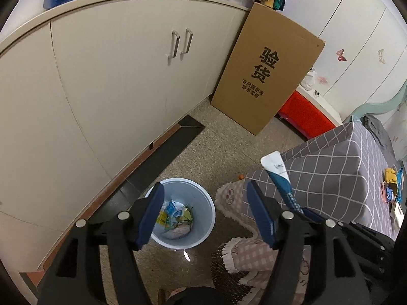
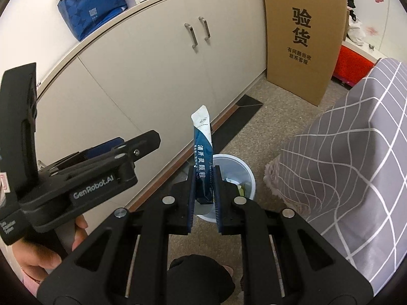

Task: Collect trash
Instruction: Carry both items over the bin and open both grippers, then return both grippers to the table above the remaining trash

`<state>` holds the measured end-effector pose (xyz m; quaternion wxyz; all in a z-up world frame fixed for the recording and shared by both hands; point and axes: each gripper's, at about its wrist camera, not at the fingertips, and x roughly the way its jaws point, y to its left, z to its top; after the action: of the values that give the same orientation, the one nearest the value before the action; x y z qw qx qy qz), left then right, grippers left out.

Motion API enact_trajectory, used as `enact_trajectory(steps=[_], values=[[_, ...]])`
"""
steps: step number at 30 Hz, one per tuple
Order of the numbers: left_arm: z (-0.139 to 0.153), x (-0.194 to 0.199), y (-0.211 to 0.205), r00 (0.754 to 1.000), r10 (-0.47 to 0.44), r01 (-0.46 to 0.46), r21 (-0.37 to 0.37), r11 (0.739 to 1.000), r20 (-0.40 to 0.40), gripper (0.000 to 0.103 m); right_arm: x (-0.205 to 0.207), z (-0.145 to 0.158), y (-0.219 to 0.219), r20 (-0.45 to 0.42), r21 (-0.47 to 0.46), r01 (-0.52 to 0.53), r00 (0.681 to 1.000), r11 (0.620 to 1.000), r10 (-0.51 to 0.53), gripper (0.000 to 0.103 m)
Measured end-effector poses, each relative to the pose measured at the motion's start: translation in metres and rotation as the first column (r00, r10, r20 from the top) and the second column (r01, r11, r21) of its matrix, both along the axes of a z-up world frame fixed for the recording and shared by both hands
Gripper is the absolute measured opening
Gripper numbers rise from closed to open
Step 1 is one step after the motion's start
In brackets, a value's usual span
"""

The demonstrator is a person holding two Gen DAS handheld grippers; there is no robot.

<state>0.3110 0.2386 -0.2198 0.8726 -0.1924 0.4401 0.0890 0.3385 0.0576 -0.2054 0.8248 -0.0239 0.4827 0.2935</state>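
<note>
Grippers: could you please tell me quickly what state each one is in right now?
Left gripper: open, nothing between the jaws, above the bin.
Right gripper: shut on a blue sachet.

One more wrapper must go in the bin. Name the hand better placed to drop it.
Right: the right gripper is shut on the blue sachet above the bin. The left gripper is open and empty.
</note>
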Motion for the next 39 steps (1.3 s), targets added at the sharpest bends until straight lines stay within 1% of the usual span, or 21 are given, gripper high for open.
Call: enact_trajectory(steps=[11,15,16,17,18,20,22,23,24,29,33,39], values=[[0.008,-0.011,0.01,0.999,0.038,-0.038,0.015,0.999,0.009,0.068,0.003,-0.001,0.017,0.01,-0.004,-0.024,1.0,1.0,0.024,0.013],[0.013,-0.016,0.015,0.997,0.069,-0.07,0.04,0.997,0.018,0.069,0.008,0.0,0.024,0.029,0.027,-0.033,0.999,0.999,0.032,0.015],[0.014,-0.016,0.016,0.997,0.077,-0.078,0.047,0.996,0.02,0.07,0.01,-0.001,0.025,0.036,0.033,-0.029,0.999,0.999,0.028,0.017],[0.016,-0.018,0.018,0.996,0.086,-0.087,0.055,0.995,0.023,0.07,0.013,-0.003,0.027,0.036,0.025,-0.02,0.999,0.999,0.019,0.026],[0.017,-0.019,0.019,0.995,0.095,-0.096,0.062,0.993,0.023,0.07,0.015,-0.004,0.027,0.038,0.019,-0.01,0.999,1.0,0.009,0.039],[0.02,-0.022,0.024,0.992,0.12,-0.122,0.085,0.989,0.027,0.071,0.018,-0.005,0.025,0.043,0.018,0.007,0.999,1.0,-0.008,0.052],[0.022,-0.024,0.027,0.992,0.123,-0.125,0.078,0.989,0.028,0.072,0.016,-0.006,0.022,0.042,0.019,0.007,0.999,1.0,-0.008,0.055],[0.023,-0.025,0.028,0.992,0.127,-0.129,0.079,0.989,0.028,0.072,0.015,-0.006,0.02,0.045,0.016,0.012,0.999,1.0,-0.013,0.061],[0.023,-0.025,0.028,0.991,0.128,-0.13,0.079,0.988,0.029,0.072,0.013,-0.006,0.017,0.048,0.011,0.019,0.999,1.0,-0.02,0.063],[0.025,-0.027,0.021,0.993,0.111,-0.113,0.071,0.991,0.034,0.073,0.006,0.004,0.004,0.078,0.0,0.043,0.996,0.999,-0.043,0.065],[0.032,-0.027,0.014,0.994,0.092,-0.095,0.055,0.994,0.052,0.073,0.002,0.018,-0.016,0.105,0.018,0.085,0.991,0.996,-0.086,0.067],[0.053,-0.027,-0.005,0.994,0.052,-0.057,0.047,0.997,0.097,0.074,-0.007,0.051,-0.06,0.161,0.094,0.156,0.972,0.983,-0.17,0.068]])
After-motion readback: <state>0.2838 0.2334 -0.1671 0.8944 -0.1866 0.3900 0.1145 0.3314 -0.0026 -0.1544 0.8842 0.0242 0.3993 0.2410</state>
